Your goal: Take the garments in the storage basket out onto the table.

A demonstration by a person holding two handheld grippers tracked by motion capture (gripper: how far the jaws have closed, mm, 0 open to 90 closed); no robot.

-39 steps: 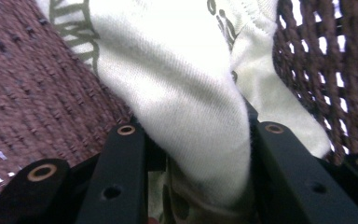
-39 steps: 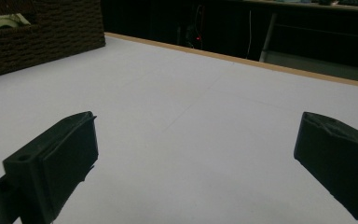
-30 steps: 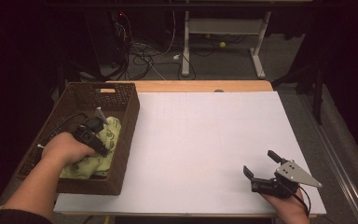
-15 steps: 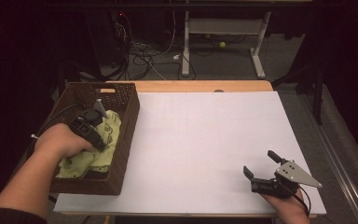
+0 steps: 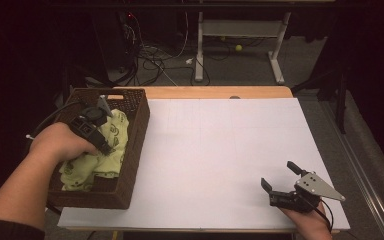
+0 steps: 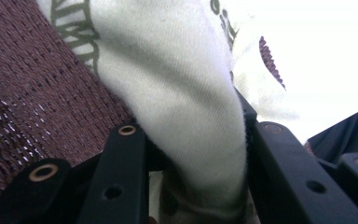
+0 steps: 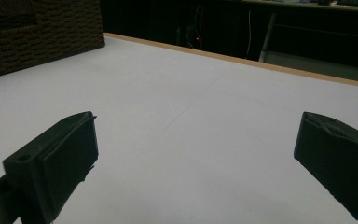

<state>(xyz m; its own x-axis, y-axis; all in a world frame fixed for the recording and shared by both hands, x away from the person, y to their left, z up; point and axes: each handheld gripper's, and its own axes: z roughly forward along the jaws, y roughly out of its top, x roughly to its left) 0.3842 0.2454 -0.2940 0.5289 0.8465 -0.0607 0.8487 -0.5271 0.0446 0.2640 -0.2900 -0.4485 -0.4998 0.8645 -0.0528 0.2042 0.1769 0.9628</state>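
A pale green cloth with dark green print [image 5: 107, 150] lies bunched in a dark brown woven basket [image 5: 136, 125] at the table's left. My left gripper [image 5: 107, 149] points down into the basket and is shut on a fold of that cloth [image 6: 191, 116], which is pinched between the two black jaws and pulled up off the basket's weave [image 6: 37, 102]. My right gripper [image 5: 279, 176] rests on the white table top near the front right corner, open, with nothing between its fingers [image 7: 60, 154].
The white table top [image 5: 220, 145] stretches wide between basket and right gripper. A wooden edge [image 5: 205, 92] runs along the back. Beyond it are desk legs, cables and a small yellow ball [image 5: 238, 48] on the floor.
My left hand has risen inside the basket, lifting the cloth with it. The right gripper has stayed where it was.
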